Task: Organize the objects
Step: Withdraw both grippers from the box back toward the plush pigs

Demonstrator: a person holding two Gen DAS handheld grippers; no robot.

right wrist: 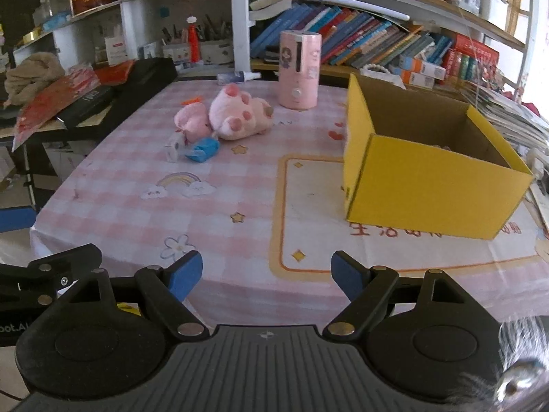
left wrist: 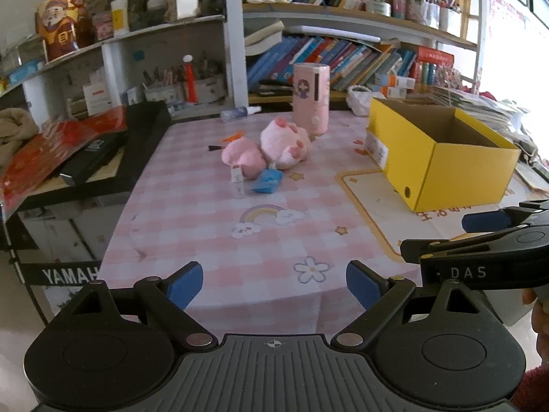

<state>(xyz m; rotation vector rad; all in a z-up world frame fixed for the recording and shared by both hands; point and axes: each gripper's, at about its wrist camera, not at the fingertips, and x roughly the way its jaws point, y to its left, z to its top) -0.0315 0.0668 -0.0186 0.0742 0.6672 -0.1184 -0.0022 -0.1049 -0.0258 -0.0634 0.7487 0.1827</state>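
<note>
**Asker:** Left wrist view first: what does it show, and how far along is the tidying?

**Describer:** A pink checked table [left wrist: 212, 237] fills the middle of the frame. At centre sit two pink plush toys [left wrist: 271, 147], touching each other, with a small blue object [left wrist: 267, 181] and a small white item [left wrist: 237, 177] just in front of them. A tall pink cylinder [left wrist: 311, 98] stands upright behind them. A yellow box [left wrist: 442, 158], open on top, sits at the right. Everything loose is outside the box, so the sorting looks barely begun. The right wrist view hints at something pale deep inside the box, too hidden to name.

**Asker:** And the fingers?

**Describer:** The left gripper [left wrist: 273, 285], at the bottom of the frame, has its blue pads spread wide, holding and touching nothing. The right gripper [right wrist: 266, 276], low in its own view, is likewise spread wide and empty. Both hang over the near table edge, well apart from the toys.
</note>
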